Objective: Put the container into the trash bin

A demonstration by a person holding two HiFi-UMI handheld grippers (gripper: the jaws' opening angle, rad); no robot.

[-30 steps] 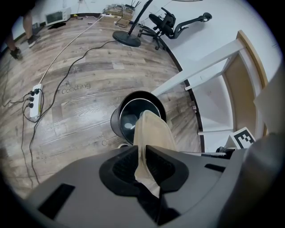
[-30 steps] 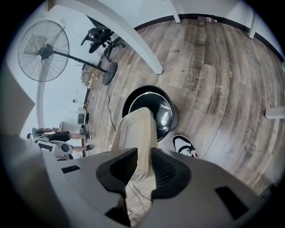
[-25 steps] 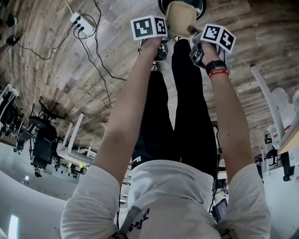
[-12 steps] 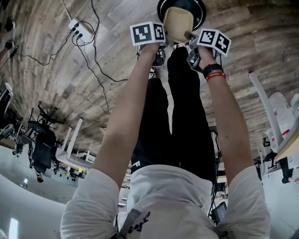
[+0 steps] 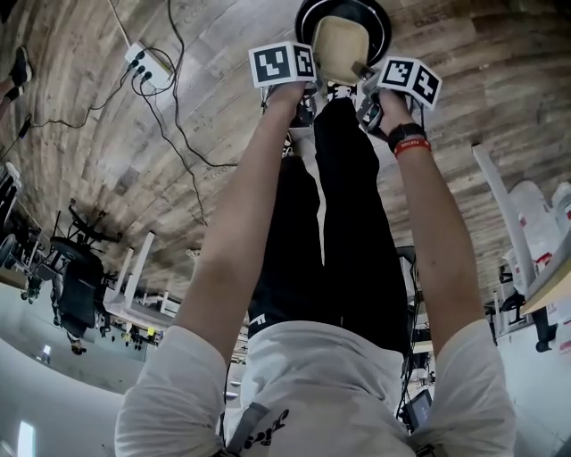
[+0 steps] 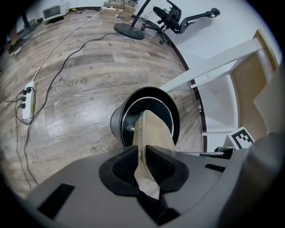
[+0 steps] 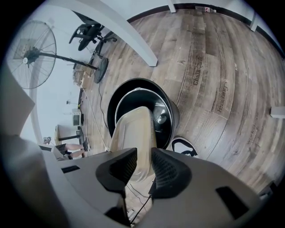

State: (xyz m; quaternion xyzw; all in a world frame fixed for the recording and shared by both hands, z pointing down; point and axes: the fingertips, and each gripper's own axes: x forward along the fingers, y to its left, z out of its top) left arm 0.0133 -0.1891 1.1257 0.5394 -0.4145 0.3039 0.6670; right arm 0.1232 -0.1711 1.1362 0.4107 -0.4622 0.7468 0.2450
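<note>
1. Wood-plank floor (image 5: 107,134) fills the head view, with a white power strip (image 5: 147,61) at the upper left. Both arms reach down past the person's black trouser legs (image 5: 357,232). The left claw (image 5: 308,78) and right claw (image 5: 366,76) hold a beige container (image 5: 339,45) between them, right over the round black trash bin (image 5: 379,13).
2. Left gripper view: the left claw's pads are clamped on a thin edge of the container, whose far end overlaps the bin's open mouth. The bin stands on the floor near a white desk leg (image 6: 209,71), and an office chair (image 6: 178,20) sits well beyond it.
3. Right gripper view: the right claw is closed on the container's opposite side, with its pads pressing the wall. The bin's mouth lies behind the container. A shoe (image 7: 185,147) is just beside the bin, and a standing fan (image 7: 33,53) is far off.
</note>
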